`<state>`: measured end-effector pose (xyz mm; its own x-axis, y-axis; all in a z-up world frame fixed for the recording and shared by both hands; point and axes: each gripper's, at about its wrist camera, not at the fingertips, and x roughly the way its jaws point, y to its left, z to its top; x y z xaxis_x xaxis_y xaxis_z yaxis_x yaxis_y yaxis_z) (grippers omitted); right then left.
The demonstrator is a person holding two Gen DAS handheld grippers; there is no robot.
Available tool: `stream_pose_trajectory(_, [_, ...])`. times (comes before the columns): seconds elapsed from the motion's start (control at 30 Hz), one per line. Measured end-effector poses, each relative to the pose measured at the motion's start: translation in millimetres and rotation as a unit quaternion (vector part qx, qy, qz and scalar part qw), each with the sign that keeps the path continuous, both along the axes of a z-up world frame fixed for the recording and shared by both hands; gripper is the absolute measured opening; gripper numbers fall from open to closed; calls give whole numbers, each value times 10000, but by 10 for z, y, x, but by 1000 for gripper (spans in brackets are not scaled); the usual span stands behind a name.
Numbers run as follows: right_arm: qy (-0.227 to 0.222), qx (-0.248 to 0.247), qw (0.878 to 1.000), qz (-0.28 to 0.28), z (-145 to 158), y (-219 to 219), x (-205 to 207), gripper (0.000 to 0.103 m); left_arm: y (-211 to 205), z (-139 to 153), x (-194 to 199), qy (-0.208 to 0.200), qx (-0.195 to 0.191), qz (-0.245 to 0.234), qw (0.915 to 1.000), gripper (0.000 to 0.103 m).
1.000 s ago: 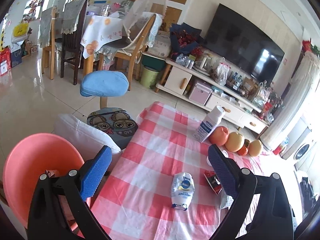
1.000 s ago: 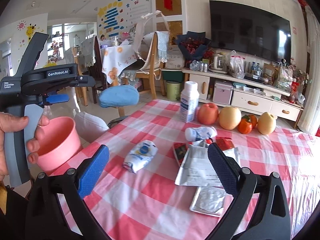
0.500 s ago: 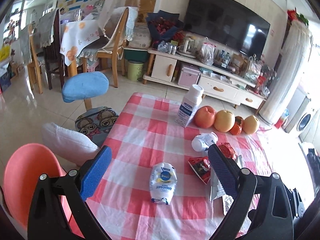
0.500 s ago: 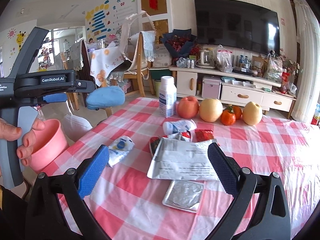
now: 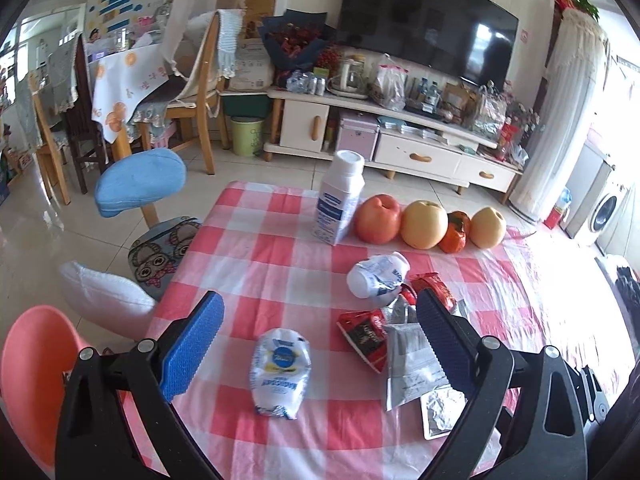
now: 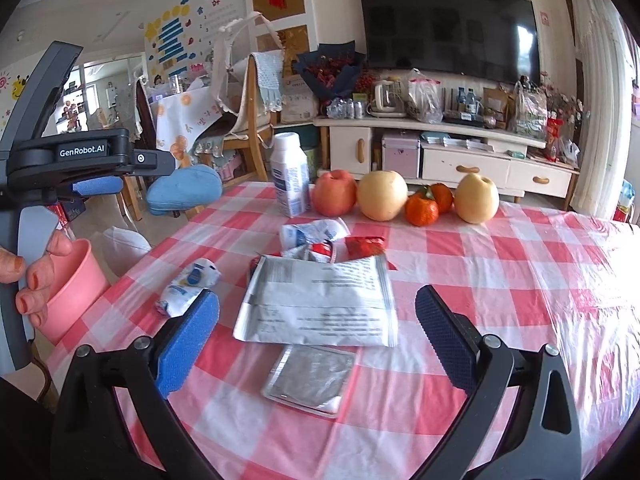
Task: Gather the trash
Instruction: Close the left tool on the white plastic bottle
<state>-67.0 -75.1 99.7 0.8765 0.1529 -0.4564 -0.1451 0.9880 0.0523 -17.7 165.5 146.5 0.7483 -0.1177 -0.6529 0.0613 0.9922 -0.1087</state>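
Crumpled white pouch [image 5: 280,372] now lies between the spread left gripper [image 5: 318,346], which has swung in from the pink bin [image 5: 32,376]; right gripper [image 6: 318,342], also spread, hovers over the flat wrappers [image 6: 320,300] beside it.

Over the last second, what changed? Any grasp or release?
No grasp or release. Both cameras swung right and closed in on the table: the left gripper now frames the white pouch, the right gripper frames the large silver wrapper. Both stayed open and empty. Trash, milk carton, fruit and pink bin did not move.
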Motion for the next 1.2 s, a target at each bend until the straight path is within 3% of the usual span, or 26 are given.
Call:
stream_pose_trajectory(0.33, [324, 433, 9975, -452, 67, -713, 130, 99, -620, -325, 576, 401, 662, -407, 9962, 96])
stream_pose_trajectory(0.47, [563, 582, 9958, -425, 16, -892, 184, 99, -837, -495, 890, 614, 722, -642, 9934, 95])
stream_pose_trajectory(0.6, [765, 597, 9947, -353, -46, -947, 218, 99, -1060, -638, 1193, 752, 1010, -918, 9878, 85])
stream_pose_trajectory(0.93, [1132, 730, 9908, -135, -151, -985, 292, 99, -1211, -1128, 1687, 1290, 1578, -1498, 9675, 83])
stream_pose_trajectory(1.0, [1187, 705, 9904, -70, -162, -951, 301, 99, -1224, -1176, 1729, 1355, 1485, -1563, 9670, 80])
stream_pose_trajectory(1.1, [1214, 621, 9907, -14, -167, -898, 310, 99, -1285, -1256, 1778, 1476, 1489, -1684, 9632, 68])
stream_pose_trajectory(1.2, [1238, 605, 9904, -43, -171, -898, 317, 99, -1308, -1308, 1790, 1511, 1433, -1679, 9635, 67])
